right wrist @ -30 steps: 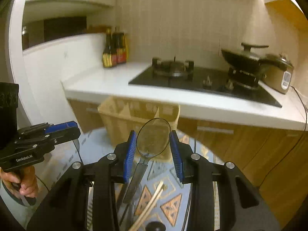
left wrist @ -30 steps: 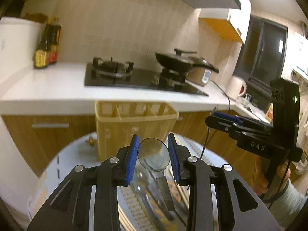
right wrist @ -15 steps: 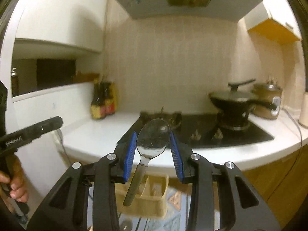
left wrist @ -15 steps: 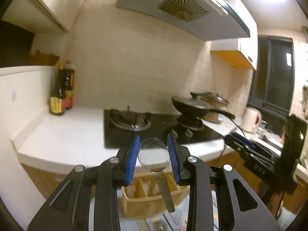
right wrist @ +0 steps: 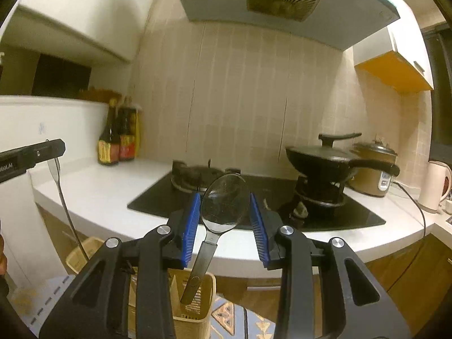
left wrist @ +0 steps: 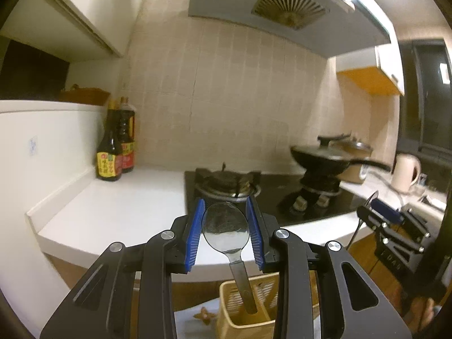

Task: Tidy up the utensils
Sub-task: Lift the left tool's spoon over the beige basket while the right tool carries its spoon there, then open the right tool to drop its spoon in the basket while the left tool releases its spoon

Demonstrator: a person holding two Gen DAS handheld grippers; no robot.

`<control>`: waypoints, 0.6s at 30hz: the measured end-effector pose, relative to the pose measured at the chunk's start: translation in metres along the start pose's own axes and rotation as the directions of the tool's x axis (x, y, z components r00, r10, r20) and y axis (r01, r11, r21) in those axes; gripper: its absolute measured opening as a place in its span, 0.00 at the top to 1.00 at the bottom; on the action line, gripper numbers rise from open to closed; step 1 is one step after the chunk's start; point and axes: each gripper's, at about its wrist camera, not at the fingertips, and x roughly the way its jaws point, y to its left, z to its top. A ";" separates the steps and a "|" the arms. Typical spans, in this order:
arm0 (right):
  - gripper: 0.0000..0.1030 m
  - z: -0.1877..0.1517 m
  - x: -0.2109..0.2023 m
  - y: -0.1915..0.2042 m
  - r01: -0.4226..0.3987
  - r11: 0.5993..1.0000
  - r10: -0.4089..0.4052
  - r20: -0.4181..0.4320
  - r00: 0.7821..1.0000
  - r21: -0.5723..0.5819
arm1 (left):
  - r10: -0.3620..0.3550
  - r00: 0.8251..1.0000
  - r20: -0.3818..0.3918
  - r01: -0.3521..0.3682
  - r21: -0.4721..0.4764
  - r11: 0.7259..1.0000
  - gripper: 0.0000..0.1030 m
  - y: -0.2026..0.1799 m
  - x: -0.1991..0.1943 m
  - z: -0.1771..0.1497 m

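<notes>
My left gripper [left wrist: 225, 227] is shut on the bowl of a metal spoon [left wrist: 226, 230]; its handle hangs down over the yellow utensil holder [left wrist: 248, 308]. My right gripper [right wrist: 225, 220] is shut on the bowl of a second metal spoon [right wrist: 224, 203], whose handle points down at the same yellow holder [right wrist: 192, 302]. The right gripper shows at the right of the left wrist view [left wrist: 392, 226]. The left gripper shows at the left edge of the right wrist view [right wrist: 31, 155], with its spoon handle [right wrist: 65, 203] hanging below.
A white kitchen counter [left wrist: 118, 212] runs behind, with a black gas hob [left wrist: 254, 189], a lidded pan [left wrist: 327, 158], sauce bottles [left wrist: 113, 152], a rice cooker [right wrist: 373, 166] and a white kettle [left wrist: 406, 172]. A patterned tablecloth [right wrist: 243, 322] lies under the holder.
Both grippers have risen with their spoons from just above the table to high above the holder. The views now look over the counter.
</notes>
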 end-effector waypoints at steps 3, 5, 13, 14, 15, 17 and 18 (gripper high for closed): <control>0.68 -0.010 0.010 0.002 -0.013 1.000 0.013 -0.041 0.999 0.001 | 0.006 1.000 -0.027 -0.006 0.002 1.000 0.72 0.002 0.010 -0.012; 0.68 -0.014 0.013 0.002 -0.028 1.000 0.028 -0.065 0.997 0.002 | 0.002 0.999 -0.049 -0.002 -0.004 1.000 0.72 0.004 0.015 -0.018; 0.46 -0.026 0.014 -0.006 -0.150 0.982 0.171 -0.214 0.962 0.111 | -0.056 0.990 -0.130 0.051 -0.039 0.998 0.70 0.008 0.015 -0.033; 0.40 -0.027 0.012 -0.006 -0.161 0.979 0.186 -0.222 0.957 0.125 | -0.073 0.987 -0.142 0.067 -0.045 0.997 0.67 0.008 0.013 -0.034; 0.40 -0.029 0.008 -0.006 -0.172 0.975 0.202 -0.232 0.952 0.140 | -0.087 0.984 -0.158 0.080 -0.051 0.996 0.62 0.008 0.011 -0.034; 0.40 -0.031 0.002 -0.006 -0.194 0.970 0.227 -0.251 0.941 0.150 | -0.111 0.977 -0.180 0.102 -0.060 0.993 0.58 0.007 0.005 -0.037; 0.40 -0.032 0.000 -0.007 -0.200 0.967 0.236 -0.261 0.936 0.156 | -0.124 0.973 -0.194 0.113 -0.065 0.991 0.57 0.007 0.003 -0.038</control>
